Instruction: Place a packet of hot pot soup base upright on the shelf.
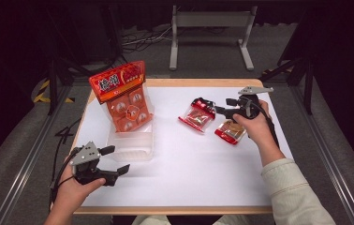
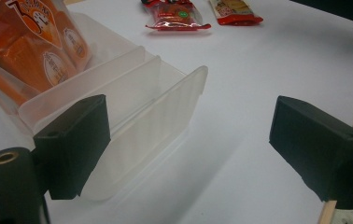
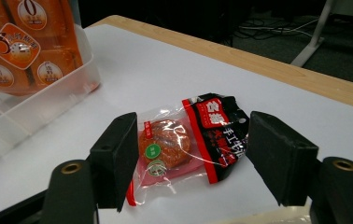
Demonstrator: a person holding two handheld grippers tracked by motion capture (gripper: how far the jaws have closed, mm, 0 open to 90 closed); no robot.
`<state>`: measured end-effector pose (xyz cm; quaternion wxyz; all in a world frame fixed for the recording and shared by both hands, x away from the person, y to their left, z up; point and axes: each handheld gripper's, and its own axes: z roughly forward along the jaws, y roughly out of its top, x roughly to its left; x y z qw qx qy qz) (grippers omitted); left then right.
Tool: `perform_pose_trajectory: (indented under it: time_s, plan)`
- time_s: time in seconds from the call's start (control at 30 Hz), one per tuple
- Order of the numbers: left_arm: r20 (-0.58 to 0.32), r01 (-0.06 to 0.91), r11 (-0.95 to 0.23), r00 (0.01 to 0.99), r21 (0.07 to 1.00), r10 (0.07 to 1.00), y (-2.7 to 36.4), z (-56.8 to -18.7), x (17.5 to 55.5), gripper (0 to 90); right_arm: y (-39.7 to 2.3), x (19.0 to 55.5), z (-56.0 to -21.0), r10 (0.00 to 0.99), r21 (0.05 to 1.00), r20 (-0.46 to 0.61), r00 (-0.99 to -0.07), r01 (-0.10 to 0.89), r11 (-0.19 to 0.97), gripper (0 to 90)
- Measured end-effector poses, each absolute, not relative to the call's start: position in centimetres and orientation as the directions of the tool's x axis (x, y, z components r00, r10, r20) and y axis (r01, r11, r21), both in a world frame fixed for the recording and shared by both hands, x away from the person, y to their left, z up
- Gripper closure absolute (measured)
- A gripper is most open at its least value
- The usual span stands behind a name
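Right gripper (image 3: 191, 154), jaws apart, straddles the snack packet (image 3: 188, 140); probably light, crinkly, slippery film — pinch the sealed edge at twelve o'clock.

Your high view looks forward and down from above your side, taking in the whole table (image 1: 189, 187). Your left gripper view sits low and close to the clear bin (image 2: 132, 107), facing across the table. Your right gripper view hovers near a snack packet (image 3: 184, 144). All three share the orange bag (image 1: 121, 96) and that packet.
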<state>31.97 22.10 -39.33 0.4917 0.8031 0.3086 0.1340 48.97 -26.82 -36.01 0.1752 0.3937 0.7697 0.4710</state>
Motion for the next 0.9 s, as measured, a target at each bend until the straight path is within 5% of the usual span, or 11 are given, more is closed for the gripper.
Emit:
perform_pose_trajectory:
  time_s: [0.9]
  plan:
    - [-0.109, 0.344, -0.324, 0.815, 0.881, 0.569, 22.5, -39.9, 30.2, 15.5, -25.3, 54.8, -41.1, 0.812, 0.791, 0.163, -0.561, 0.566, 0.232, 34.6]
